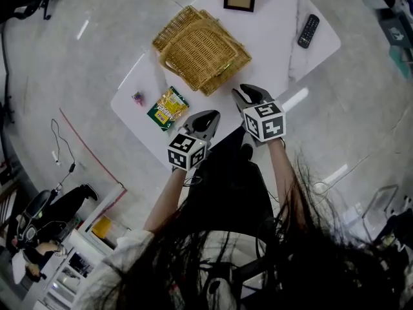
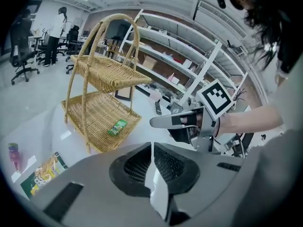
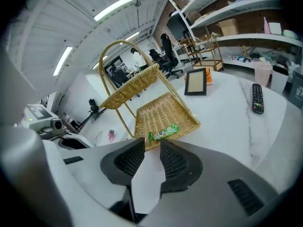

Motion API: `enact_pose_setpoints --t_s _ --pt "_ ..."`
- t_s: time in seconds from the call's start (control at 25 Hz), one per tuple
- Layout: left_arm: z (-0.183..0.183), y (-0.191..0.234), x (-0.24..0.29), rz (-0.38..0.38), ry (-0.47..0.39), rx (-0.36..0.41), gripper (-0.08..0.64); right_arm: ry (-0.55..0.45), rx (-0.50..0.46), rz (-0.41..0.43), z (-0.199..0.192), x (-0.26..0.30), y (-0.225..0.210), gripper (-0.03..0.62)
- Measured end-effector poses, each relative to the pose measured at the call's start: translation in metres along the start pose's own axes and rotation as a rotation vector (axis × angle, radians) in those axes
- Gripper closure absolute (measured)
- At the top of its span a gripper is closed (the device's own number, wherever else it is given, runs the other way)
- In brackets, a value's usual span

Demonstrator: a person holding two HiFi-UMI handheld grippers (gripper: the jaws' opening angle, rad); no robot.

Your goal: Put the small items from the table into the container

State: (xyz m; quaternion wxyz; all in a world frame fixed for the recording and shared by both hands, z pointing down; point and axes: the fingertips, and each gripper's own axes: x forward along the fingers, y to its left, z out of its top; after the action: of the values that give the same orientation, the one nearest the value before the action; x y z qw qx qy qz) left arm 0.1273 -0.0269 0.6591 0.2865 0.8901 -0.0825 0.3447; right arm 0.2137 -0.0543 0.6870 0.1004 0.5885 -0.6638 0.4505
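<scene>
White table lies under and ahead of your right gripper, its top pale and faintly veined. Grey polished floor spreads on every side of it, streaked with glare. Ahead and right of your left gripper, across the room: white shelving racks in tiers, brick wall behind them. Far to its left: black office chairs on open floor. High above both grippers, ceiling strip lights, lit.
</scene>
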Motion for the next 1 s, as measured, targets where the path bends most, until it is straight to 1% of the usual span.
enact_pose_setpoints --t_s 0.08,0.16,0.36,0.68,0.8,1.0 --pt "0.008 -0.008 -0.004 -0.005 -0.032 -0.012 0.548 -0.028 0.009 -0.010 0.002 -0.013 0.001 0.506" --pt "0.016 -0.016 -0.008 -0.011 -0.062 -0.018 0.549 -0.052 0.018 -0.017 0.004 -0.027 0.004 0.520" --pt "0.026 -0.032 -0.017 -0.013 -0.099 0.003 0.549 -0.101 0.040 -0.042 0.004 -0.061 0.011 0.559" --pt "0.019 -0.057 -0.030 -0.003 -0.117 -0.003 0.549 -0.140 0.062 -0.053 -0.010 -0.105 0.032 0.573" --pt "0.016 -0.063 -0.035 0.018 -0.120 0.011 0.549 -0.154 0.077 -0.050 -0.013 -0.116 0.040 0.575" --pt "0.012 -0.074 -0.039 0.018 -0.126 0.031 0.549 -0.180 0.088 -0.035 -0.014 -0.131 0.051 0.577"
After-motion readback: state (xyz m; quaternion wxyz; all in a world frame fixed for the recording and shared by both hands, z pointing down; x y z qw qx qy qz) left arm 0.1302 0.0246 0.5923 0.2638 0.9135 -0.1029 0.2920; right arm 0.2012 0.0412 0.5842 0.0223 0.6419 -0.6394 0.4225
